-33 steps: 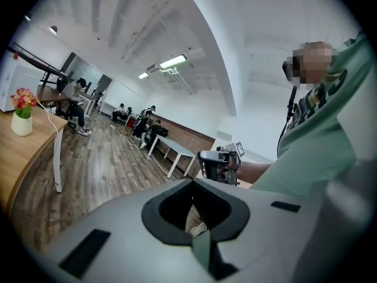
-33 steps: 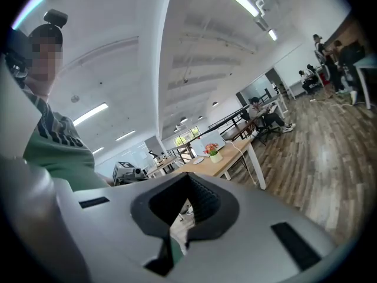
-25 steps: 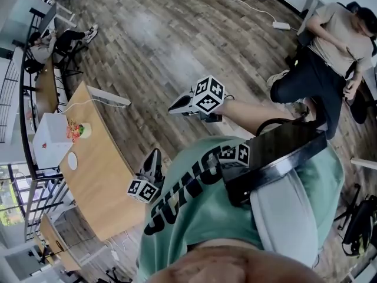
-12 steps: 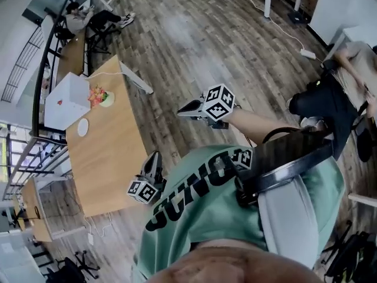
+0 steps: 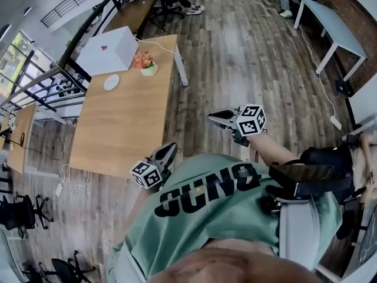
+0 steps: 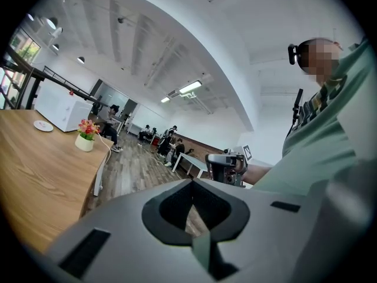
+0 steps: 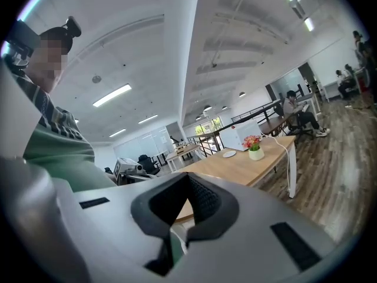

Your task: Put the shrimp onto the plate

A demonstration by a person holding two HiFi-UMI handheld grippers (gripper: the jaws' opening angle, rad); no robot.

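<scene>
The left gripper and the right gripper are both clenched, jaws pressed together with nothing between them. They are held in the air before the person's green shirt. The small white plate lies at the far end of the wooden table, near the flower pot and the white box, well apart from both grippers.

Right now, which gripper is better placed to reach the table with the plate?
Likely left: the left gripper is beside the wooden table; the right gripper is farther off, over the floor.
</scene>
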